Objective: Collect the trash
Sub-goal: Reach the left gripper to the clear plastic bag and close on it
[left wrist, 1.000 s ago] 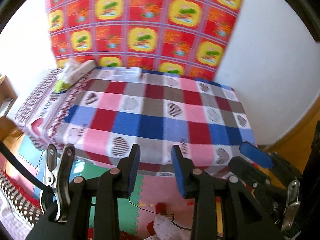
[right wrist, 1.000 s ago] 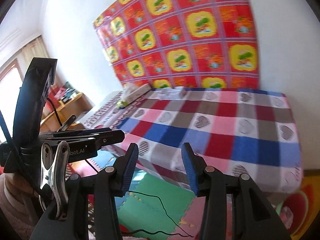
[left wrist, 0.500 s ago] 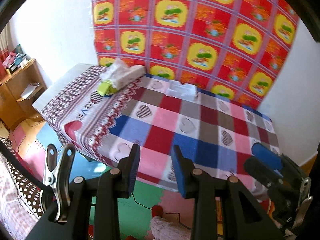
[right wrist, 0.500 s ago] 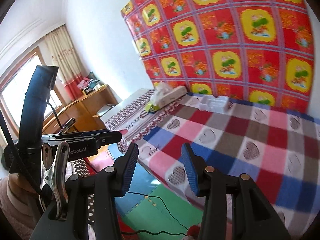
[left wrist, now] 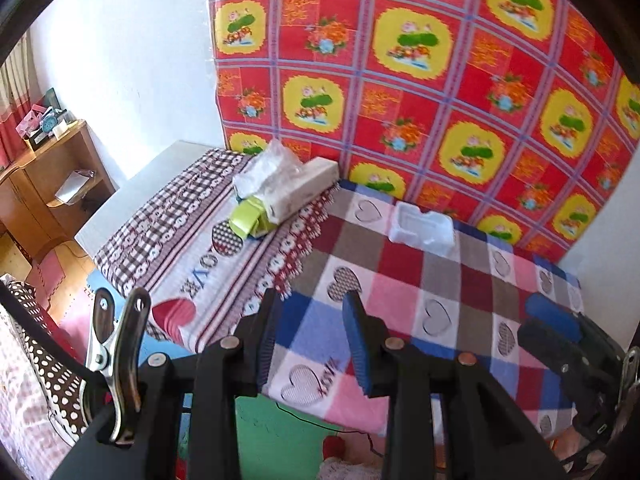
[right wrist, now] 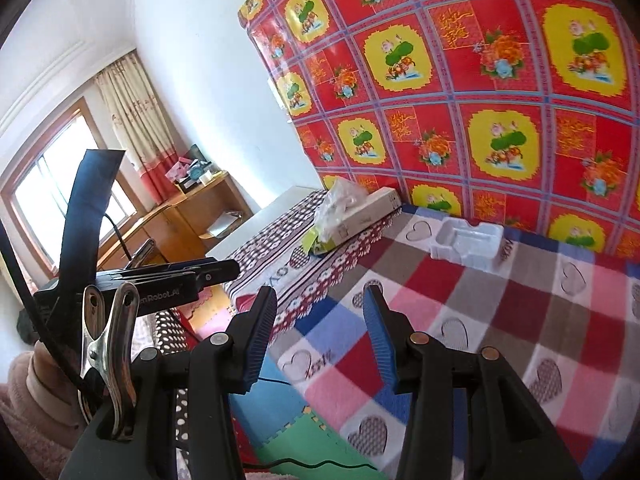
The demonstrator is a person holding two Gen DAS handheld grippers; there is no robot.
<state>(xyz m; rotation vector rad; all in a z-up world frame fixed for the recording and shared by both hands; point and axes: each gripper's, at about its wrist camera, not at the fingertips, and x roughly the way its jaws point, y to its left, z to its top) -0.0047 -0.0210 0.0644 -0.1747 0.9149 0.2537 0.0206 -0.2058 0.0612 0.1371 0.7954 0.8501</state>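
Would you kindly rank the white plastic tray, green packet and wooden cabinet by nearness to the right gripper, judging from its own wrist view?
From the right gripper:
1. White plastic tray, ahead, slightly right.
2. Green packet, ahead, under the long box; close to the tray's distance.
3. Wooden cabinet, far left by the window.

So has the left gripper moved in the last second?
Yes. The left gripper has swung left and closer: the white foam tray and the long white box now sit lower and larger in its view.

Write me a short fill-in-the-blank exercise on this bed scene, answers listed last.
1. The white foam tray lies on the ___ bedspread.
2. The jaws of the left gripper are ___.
3. The long white box lies partly on a ___ packet.
4. The right gripper holds ___.

Answers: checked; open; green; nothing
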